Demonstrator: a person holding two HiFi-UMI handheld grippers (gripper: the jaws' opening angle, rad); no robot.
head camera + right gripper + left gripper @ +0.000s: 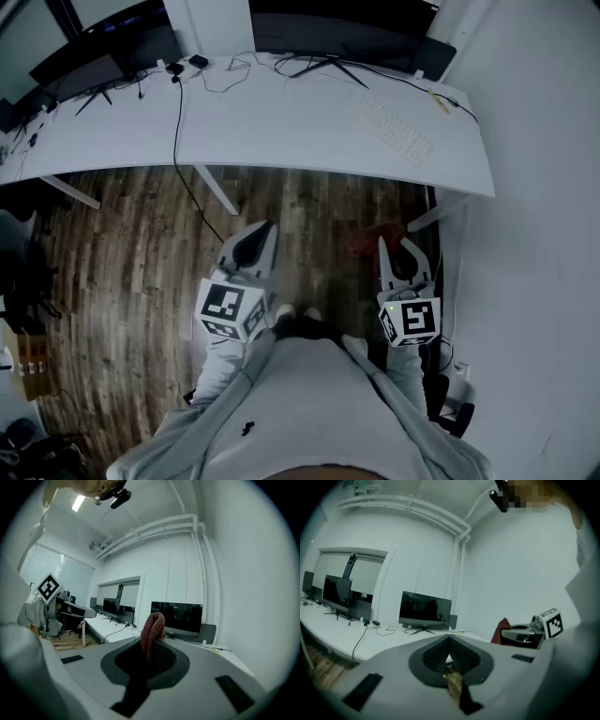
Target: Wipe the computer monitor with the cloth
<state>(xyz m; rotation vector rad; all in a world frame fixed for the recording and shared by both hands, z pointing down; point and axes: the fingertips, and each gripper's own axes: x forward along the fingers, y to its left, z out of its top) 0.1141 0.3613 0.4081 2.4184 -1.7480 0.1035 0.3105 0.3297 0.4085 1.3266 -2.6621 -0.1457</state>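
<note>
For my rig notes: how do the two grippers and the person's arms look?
The left gripper and right gripper are light grey shells with dark ribbed pads on the fingers. Each carries a white cube with black square markers. The sleeves are light grey.

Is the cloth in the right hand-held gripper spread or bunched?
Bunched: the cloth rises as a folded hump pinched in the right hand-held gripper.
</note>
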